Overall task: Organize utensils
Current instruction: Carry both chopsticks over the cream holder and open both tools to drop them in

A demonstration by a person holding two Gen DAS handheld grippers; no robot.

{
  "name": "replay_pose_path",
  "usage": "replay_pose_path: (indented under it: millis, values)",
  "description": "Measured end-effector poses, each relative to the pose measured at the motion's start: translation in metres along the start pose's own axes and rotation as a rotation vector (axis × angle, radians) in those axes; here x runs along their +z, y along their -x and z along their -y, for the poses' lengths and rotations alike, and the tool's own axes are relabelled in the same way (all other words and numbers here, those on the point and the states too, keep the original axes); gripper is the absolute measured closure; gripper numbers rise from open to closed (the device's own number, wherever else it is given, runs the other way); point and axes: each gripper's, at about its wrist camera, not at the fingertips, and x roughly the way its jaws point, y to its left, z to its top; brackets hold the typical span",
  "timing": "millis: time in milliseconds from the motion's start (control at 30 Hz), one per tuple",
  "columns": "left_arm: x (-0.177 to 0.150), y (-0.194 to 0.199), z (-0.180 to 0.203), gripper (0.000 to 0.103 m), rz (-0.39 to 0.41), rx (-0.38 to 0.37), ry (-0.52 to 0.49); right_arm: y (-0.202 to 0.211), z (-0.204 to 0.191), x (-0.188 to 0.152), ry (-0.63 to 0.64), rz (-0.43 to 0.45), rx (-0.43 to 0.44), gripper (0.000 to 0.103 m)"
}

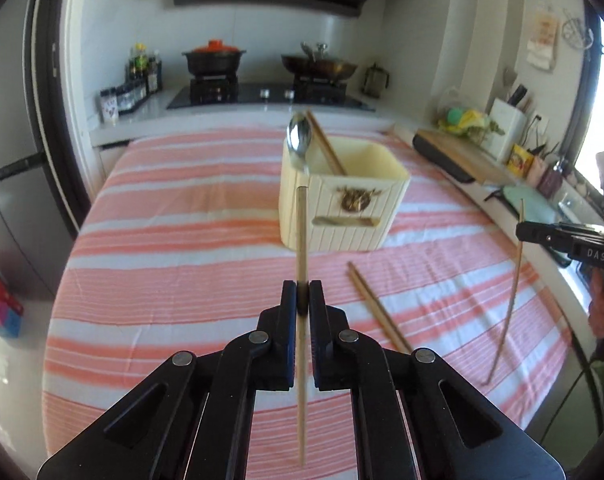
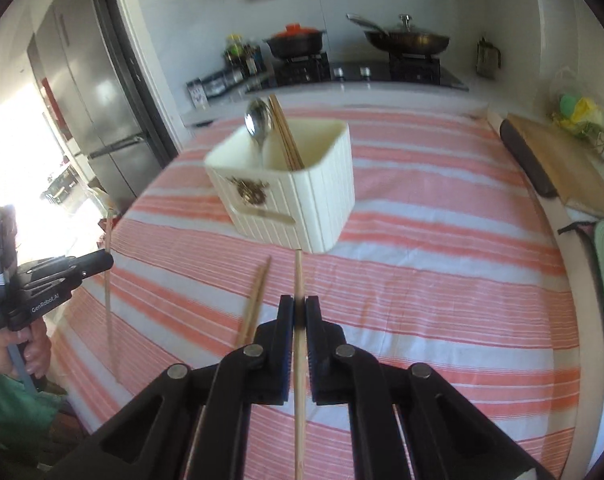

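Cream-coloured plastic formed the ribbed holder (image 1: 344, 200), which was seen standing on the striped cloth (image 1: 181, 220) of the table, toward its far edge and nearer the stove side. A metal spoon (image 1: 299, 140) and a pair of chopsticks (image 1: 325, 142) were held upright inside the holder, leaning against its far-left corner. The left gripper (image 1: 303, 300) was seen clenched on a single wooden chopstick (image 1: 302, 240), which was gripped near its middle and pointed forward toward the holder. The right gripper (image 2: 299, 312) was likewise closed on another chopstick (image 2: 298, 280), whose tip was seen just short of the holder's near corner. A loose pair of chopsticks (image 1: 376, 308) was left lying on the cloth between the two grippers, in front of the holder and apart from it. Both held chopsticks were carried above the cloth, well back from the holder's rim.
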Motion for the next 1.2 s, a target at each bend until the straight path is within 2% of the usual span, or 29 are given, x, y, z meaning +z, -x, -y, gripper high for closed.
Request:
replay_pose_path:
  millis: [133, 300, 533, 733, 833, 933, 1200]
  values:
    - [0.016, 0.033, 0.003, 0.099, 0.119, -0.026, 0.010, 0.042, -0.021, 0.011, 0.054, 0.132, -0.030, 0.097]
    - [0.046, 0.048, 0.004, 0.099, 0.221, -0.025, 0.028, 0.062, -0.037, 0.038, 0.089, 0.272, -0.061, 0.097]
    - [0.116, 0.060, -0.001, 0.099, 0.318, -0.003, 0.031, 0.065, -0.044, 0.107, 0.115, 0.346, -0.067, 0.097]
    - [0.171, 0.038, 0.004, 0.099, 0.384, 0.033, 0.024, 0.056, -0.043, 0.168, 0.120, 0.410, -0.064, 0.097]
    - [0.186, 0.006, 0.007, 0.099, 0.353, 0.037, 0.030, 0.043, -0.043, 0.185, 0.122, 0.433, -0.063, 0.097]
    - [0.188, -0.033, 0.011, 0.099, 0.275, 0.026, 0.027, 0.015, -0.040, 0.192, 0.112, 0.399, -0.062, 0.097]
    - [0.166, -0.137, 0.020, 0.099, -0.005, -0.002, -0.002, -0.092, -0.025, 0.189, 0.108, 0.108, -0.066, 0.097]
